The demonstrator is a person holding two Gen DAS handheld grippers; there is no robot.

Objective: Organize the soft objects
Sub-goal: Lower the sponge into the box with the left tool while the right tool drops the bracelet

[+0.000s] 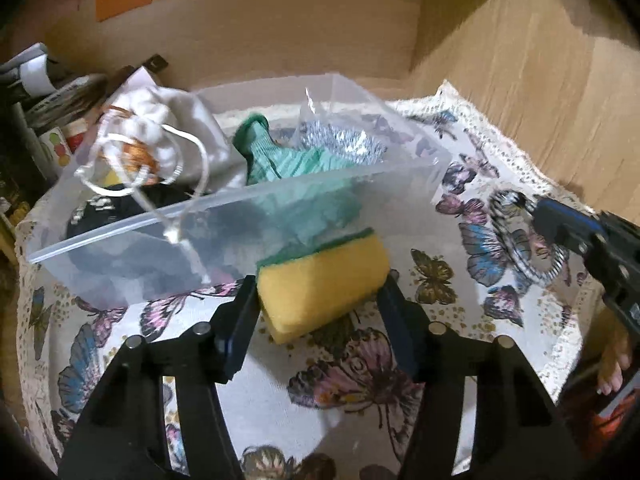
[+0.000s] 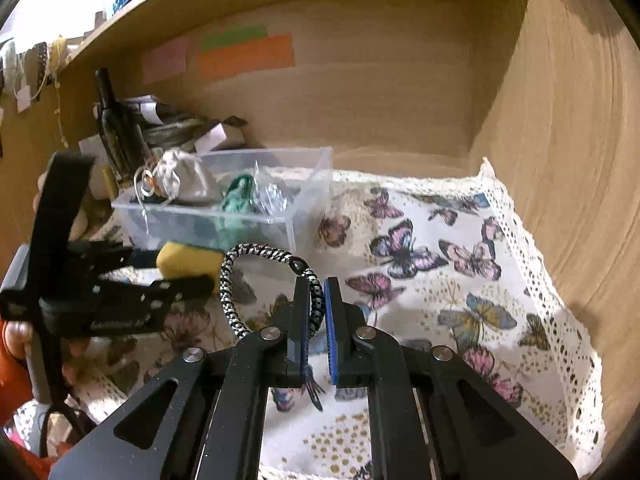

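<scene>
My left gripper (image 1: 320,284) is shut on a yellow sponge (image 1: 324,280) with a green scouring side, held just in front of the clear plastic bin (image 1: 120,240). The bin holds a white drawstring pouch (image 1: 160,136), a green cloth (image 1: 280,160), a silvery scrubber (image 1: 344,140) and something dark. My right gripper (image 2: 319,292) is shut on a black-and-white braided bracelet (image 2: 228,280), held above the butterfly cloth (image 2: 440,280) to the right of the bin (image 2: 288,220). The left gripper with the sponge (image 2: 184,260) also shows in the right wrist view.
The wooden shelf wall (image 2: 560,160) closes in the right side and back. Clutter of bottles and papers (image 2: 132,128) stands behind the bin at the left. Coloured sticky notes (image 2: 244,56) are on the back wall. The lace cloth edge (image 2: 520,220) runs along the right.
</scene>
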